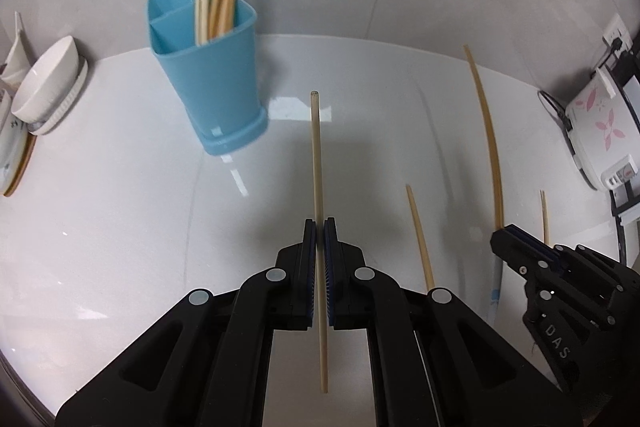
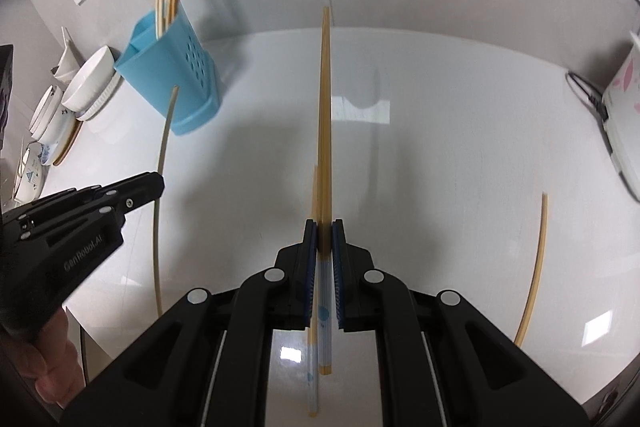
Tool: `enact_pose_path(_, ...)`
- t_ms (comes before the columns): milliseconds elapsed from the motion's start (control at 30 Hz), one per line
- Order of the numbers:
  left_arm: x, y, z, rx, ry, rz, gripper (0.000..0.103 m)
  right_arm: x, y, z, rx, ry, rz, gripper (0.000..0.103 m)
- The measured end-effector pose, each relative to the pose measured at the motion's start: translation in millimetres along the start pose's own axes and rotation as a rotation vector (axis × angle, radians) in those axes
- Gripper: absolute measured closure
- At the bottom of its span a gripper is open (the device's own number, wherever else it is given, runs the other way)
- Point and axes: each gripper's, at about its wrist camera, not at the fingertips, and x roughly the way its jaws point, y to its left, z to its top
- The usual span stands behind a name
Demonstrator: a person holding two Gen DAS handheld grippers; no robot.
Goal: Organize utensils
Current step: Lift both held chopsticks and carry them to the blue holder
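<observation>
1. Left tool (image 1: pixel 319 227) is clamped on one pale chopstick (image 1: pixel 316 155), lifted above the white tabletop (image 1: pixel 120 227).
2. Right tool (image 2: pixel 324 227) is clamped on a darker chopstick (image 2: pixel 325 107) with a printed blue-white end.
3. Blue utensil holder (image 1: pixel 208 79) stands upright beyond, chopsticks in its rear compartment.
4. Loose chopstick (image 1: pixel 419 239) lies between the tools.
5. Readable: "DAS" on the right tool's body, "GenRobot.AI" on the left's.
</observation>
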Motion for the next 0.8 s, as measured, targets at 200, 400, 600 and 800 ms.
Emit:
enact_pose_path(200, -16, 13, 22, -0.029, -0.073, 0.028, 0.100, -17, -1, 19, -0.021, -0.067, 0.011, 0.096)
enact_pose_path(400, -32, 28, 42, -0.055, -0.134, 0.041, 0.100, -29, 7, 38, -0.050, -0.116, 0.025, 0.096)
enact_pose_path(600, -46, 41, 62, -0.071, -0.185, 0.045, 0.100, -35, 19, 59, -0.075, -0.162, 0.037, 0.096)
enact_pose_path(800, -59, 54, 83, -0.095, -0.238, 0.038, 0.100, -44, 26, 81, -0.072, -0.216, 0.058, 0.096)
